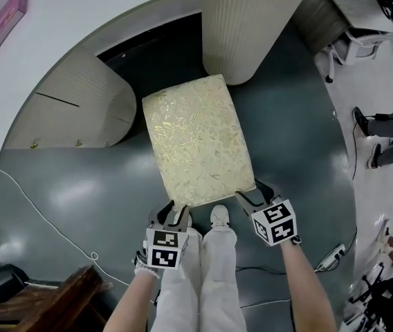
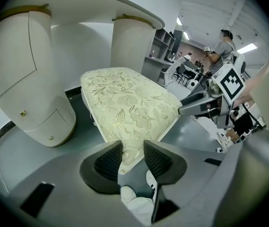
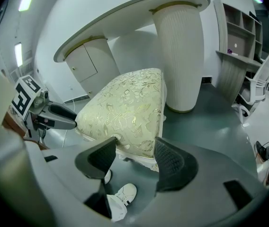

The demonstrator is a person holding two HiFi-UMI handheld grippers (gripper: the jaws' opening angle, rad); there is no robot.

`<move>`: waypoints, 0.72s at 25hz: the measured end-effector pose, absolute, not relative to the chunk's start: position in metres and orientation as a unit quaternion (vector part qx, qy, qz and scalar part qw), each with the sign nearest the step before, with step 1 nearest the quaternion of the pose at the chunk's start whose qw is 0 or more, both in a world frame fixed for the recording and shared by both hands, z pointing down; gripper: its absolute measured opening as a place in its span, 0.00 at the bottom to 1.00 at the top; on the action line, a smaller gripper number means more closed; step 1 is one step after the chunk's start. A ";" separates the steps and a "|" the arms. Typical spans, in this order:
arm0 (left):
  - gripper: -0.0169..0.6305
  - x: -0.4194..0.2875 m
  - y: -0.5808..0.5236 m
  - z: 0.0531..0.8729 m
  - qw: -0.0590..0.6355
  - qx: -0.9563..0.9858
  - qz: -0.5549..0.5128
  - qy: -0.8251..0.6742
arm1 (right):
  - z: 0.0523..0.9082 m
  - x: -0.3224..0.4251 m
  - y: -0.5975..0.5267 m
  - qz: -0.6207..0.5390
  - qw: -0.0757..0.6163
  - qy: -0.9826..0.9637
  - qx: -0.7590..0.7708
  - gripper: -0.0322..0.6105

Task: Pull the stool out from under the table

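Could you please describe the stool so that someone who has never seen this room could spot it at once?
Find the large curved white table that stands on a ribbed cream column and a rounded cream cabinet. On the dark grey floor before the gap between those supports stands the rectangular cushioned stool. It alone is covered in pale cream fabric with a shiny gold floral pattern.

Office or lab-type workspace, not a home. Large curved white table point(image 1: 113, 19) stands on a ribbed cream column point(image 3: 179, 56), with a glossy grey-green floor point(image 1: 300, 151) under it. Right of the table are a white swivel office chair point(image 3: 260, 82) and a grey open shelving unit point(image 3: 241, 27). Past the table's right end are ceiling strip lights point(image 2: 248, 48) and a standing person point(image 2: 222, 48). White power strip point(image 1: 331, 256) lies on the floor, right of the table.
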State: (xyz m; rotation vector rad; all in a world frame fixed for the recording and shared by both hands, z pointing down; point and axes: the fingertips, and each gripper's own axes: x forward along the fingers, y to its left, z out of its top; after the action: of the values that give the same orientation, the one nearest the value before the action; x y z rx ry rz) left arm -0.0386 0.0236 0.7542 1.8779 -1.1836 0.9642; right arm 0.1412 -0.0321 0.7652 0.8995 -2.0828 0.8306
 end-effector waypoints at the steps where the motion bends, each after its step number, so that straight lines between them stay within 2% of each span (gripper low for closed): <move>1: 0.27 -0.039 0.023 0.754 0.353 0.726 0.373 -0.458 | 0.765 0.141 -0.032 0.320 0.355 -0.804 0.353 0.46; 7: 0.30 -0.045 0.021 0.753 0.363 0.722 0.383 -0.449 | 0.764 0.144 -0.033 0.330 0.361 -0.788 0.373 0.46; 8: 0.26 -0.048 0.019 0.748 0.359 0.720 0.382 -0.454 | 0.763 0.146 -0.033 0.330 0.365 -0.785 0.377 0.46; 9: 0.17 -0.050 0.017 0.741 0.350 0.721 0.380 -0.462 | 0.761 0.149 -0.034 0.326 0.369 -0.781 0.383 0.46; 10: 0.13 -0.051 0.013 0.732 0.338 0.724 0.377 -0.468 | 0.757 0.152 -0.035 0.320 0.372 -0.779 0.390 0.43; 12: 0.08 -0.049 0.004 0.713 0.318 0.736 0.370 -0.470 | 0.743 0.156 -0.040 0.303 0.373 -0.778 0.404 0.24; 13: 0.07 -0.048 0.000 0.703 0.312 0.742 0.365 -0.468 | 0.734 0.157 -0.043 0.296 0.372 -0.779 0.409 0.19; 15: 0.06 -0.049 -0.007 0.680 0.303 0.750 0.356 -0.468 | 0.713 0.154 -0.048 0.283 0.368 -0.780 0.420 0.13; 18: 0.05 -0.051 -0.020 0.642 0.290 0.761 0.343 -0.469 | 0.672 0.145 -0.060 0.276 0.343 -0.784 0.439 0.11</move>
State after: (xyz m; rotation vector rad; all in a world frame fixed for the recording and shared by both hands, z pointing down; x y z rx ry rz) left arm -0.0506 -0.0197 0.6424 2.0302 -1.2506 0.9148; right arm 0.1446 -0.0604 0.6722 1.1404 -2.0366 0.7161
